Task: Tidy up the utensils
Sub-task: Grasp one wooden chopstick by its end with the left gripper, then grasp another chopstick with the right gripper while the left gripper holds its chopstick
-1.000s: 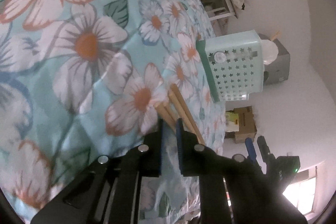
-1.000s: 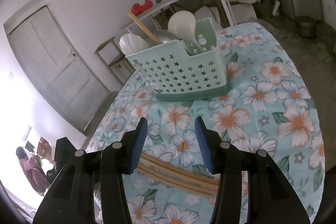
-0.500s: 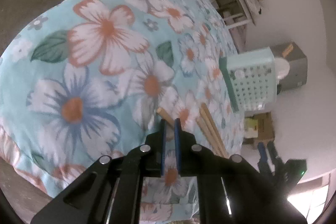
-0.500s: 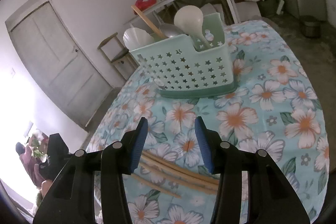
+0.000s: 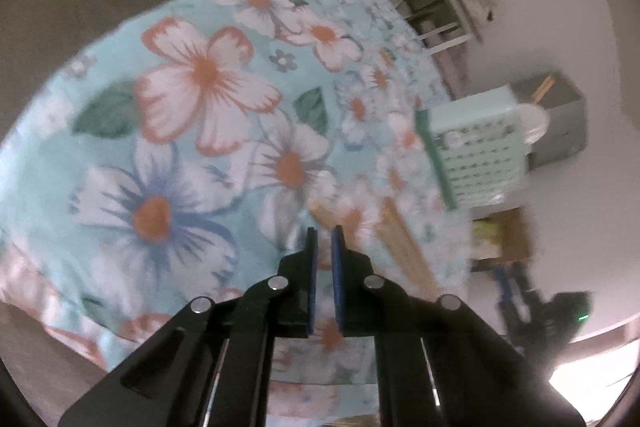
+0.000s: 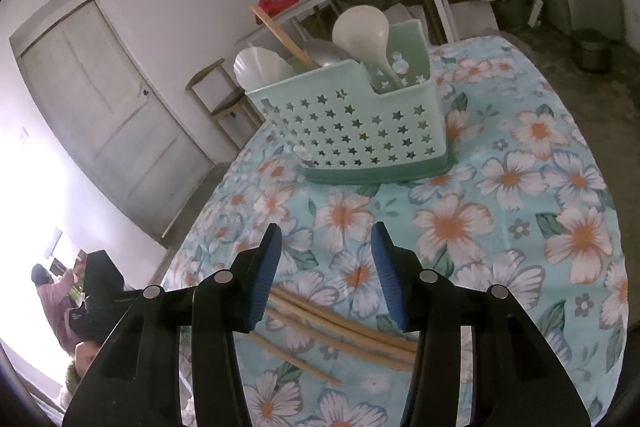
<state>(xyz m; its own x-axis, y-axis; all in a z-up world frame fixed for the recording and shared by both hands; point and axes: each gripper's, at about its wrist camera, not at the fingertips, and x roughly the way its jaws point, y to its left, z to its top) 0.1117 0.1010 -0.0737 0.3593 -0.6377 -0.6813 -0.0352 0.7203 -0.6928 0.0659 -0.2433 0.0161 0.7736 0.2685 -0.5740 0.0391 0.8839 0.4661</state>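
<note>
Wooden sticks (image 6: 340, 327) lie flat on the cloth just below the right gripper (image 6: 325, 271), one apart from the rest. Ahead stands a mint star-holed caddy (image 6: 356, 131), upright, holding spoons (image 6: 362, 31).

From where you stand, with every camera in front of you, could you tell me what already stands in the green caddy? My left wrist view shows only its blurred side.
Observer: In the right wrist view the star-pierced caddy holds a white ladle, a metal spoon, a white scalloped spoon and a wooden stick.
Operator: Thank you. Do they share one compartment?
Observer: No. The ladle stands alone in the lower-walled end section, and the rest stand in the taller one.
Operator: Is the right gripper holding anything?
Observer: No. The right gripper is open with nothing between its fingers, above the wooden chopsticks on the cloth.
</note>
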